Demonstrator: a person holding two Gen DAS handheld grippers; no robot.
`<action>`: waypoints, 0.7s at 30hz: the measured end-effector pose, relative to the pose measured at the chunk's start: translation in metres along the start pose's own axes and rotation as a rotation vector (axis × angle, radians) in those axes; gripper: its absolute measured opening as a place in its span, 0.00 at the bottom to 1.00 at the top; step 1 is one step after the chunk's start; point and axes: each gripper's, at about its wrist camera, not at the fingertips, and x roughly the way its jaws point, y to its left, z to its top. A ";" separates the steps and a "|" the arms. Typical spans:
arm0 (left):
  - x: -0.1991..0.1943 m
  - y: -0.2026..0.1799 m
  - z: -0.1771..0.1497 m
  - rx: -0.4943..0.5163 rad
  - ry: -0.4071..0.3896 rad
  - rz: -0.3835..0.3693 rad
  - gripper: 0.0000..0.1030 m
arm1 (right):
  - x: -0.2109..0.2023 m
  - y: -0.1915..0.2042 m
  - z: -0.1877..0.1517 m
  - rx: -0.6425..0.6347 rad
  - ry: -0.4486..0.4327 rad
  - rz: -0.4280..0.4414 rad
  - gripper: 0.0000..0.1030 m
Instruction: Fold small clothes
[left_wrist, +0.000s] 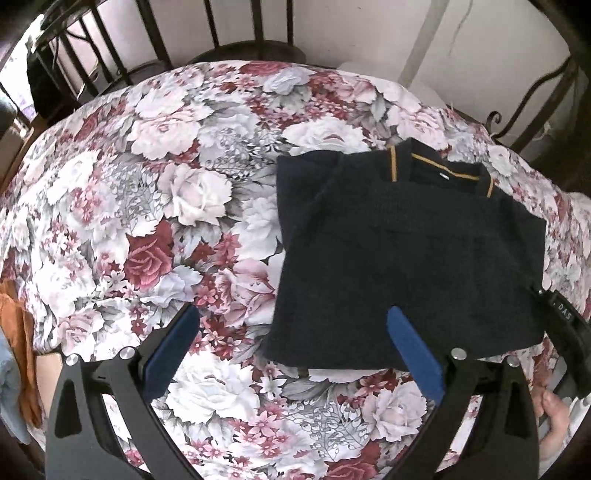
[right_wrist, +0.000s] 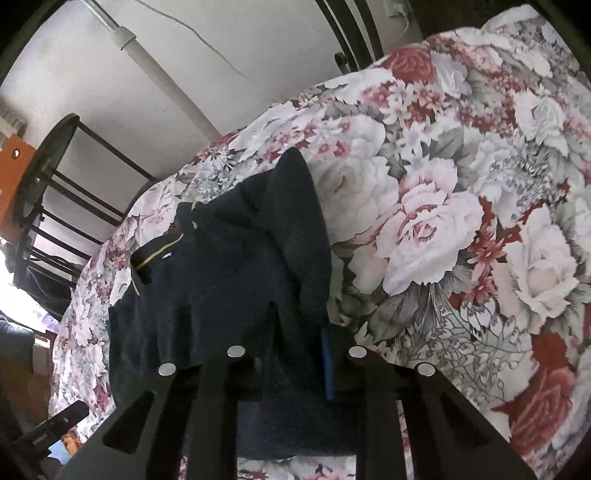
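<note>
Navy shirt half-folded on floral table; near hem pinched by right gripper, left gripper released.

Floral tablecloth (left_wrist: 155, 177) is spread over the whole table, with wide bare room left of the garment for swinging a fold. Navy shirt (left_wrist: 406, 258) lies flat on the table's right side, yellow-trimmed collar at the far end, 1 sleeve already tucked in, near hem close to the table edge. Right gripper (right_wrist: 295, 369) is clenched on the hem cloth, judged ready for carrying it toward the collar. Left gripper (left_wrist: 291, 350) is held spread, nothing between its 2 pads, hovering above the near-left corner.
</note>
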 end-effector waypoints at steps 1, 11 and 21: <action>-0.001 0.003 0.000 -0.007 -0.003 -0.004 0.96 | -0.003 0.003 0.000 -0.004 -0.001 -0.006 0.20; -0.011 0.034 0.009 -0.090 -0.012 -0.057 0.96 | -0.028 0.058 -0.007 -0.104 -0.022 -0.037 0.18; -0.034 0.075 0.019 -0.175 -0.073 -0.079 0.96 | -0.036 0.120 -0.025 -0.196 -0.043 -0.054 0.17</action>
